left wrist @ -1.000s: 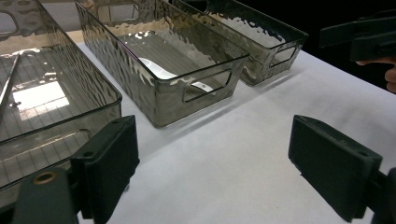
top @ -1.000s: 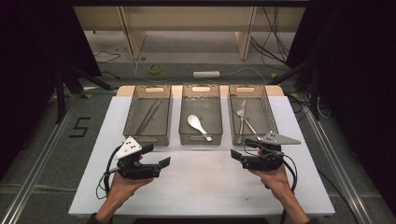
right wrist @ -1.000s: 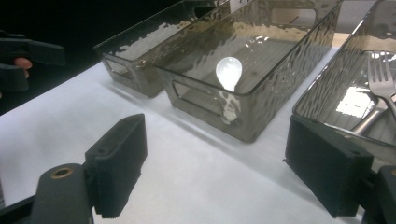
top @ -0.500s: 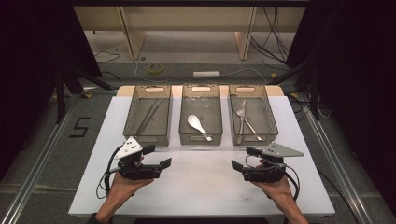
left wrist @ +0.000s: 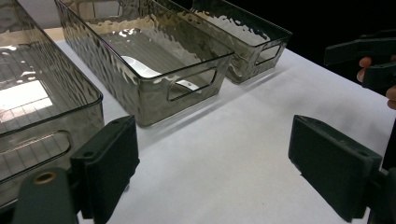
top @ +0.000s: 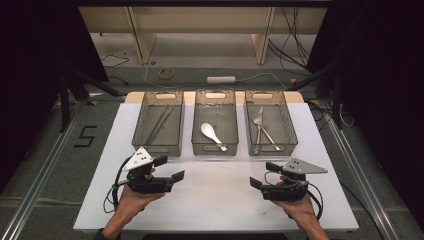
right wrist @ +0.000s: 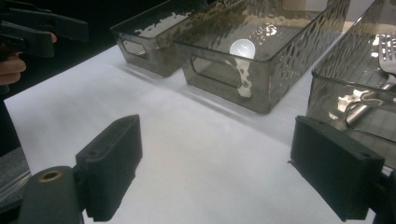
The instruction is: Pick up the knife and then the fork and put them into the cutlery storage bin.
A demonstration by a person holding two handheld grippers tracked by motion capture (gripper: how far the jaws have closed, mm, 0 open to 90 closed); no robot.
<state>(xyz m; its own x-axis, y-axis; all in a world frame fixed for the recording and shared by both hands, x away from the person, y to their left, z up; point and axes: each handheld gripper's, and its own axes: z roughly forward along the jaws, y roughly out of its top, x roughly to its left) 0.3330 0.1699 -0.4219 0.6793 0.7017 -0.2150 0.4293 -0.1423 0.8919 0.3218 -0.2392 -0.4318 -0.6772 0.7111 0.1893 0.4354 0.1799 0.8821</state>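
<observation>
Three smoky clear bins stand in a row on the white table top point(top: 220, 205). The left bin point(top: 158, 148) holds dark chopsticks point(top: 159, 125), the middle bin point(top: 215, 149) a white spoon point(top: 210, 132), the right bin point(top: 272, 150) a metal fork point(top: 258, 122) and another utensil. My left gripper point(top: 170, 168) is open in front of the left bin, its jaws wide apart with nothing between them point(left wrist: 219, 172). My right gripper point(top: 263, 174) is open too, in front of the right bin, jaws bare over the table point(right wrist: 224, 172).
A hand holds each gripper near the table's front edge. Each points inward at the other: the right gripper point(left wrist: 373, 56) faces the left one point(right wrist: 37, 30). Beyond the table lie a power strip point(top: 221, 79), a tape roll point(top: 166, 73) and cables on the floor.
My right gripper has drawn back from the right bin toward the front edge of the table. The left gripper has stayed where it was.
</observation>
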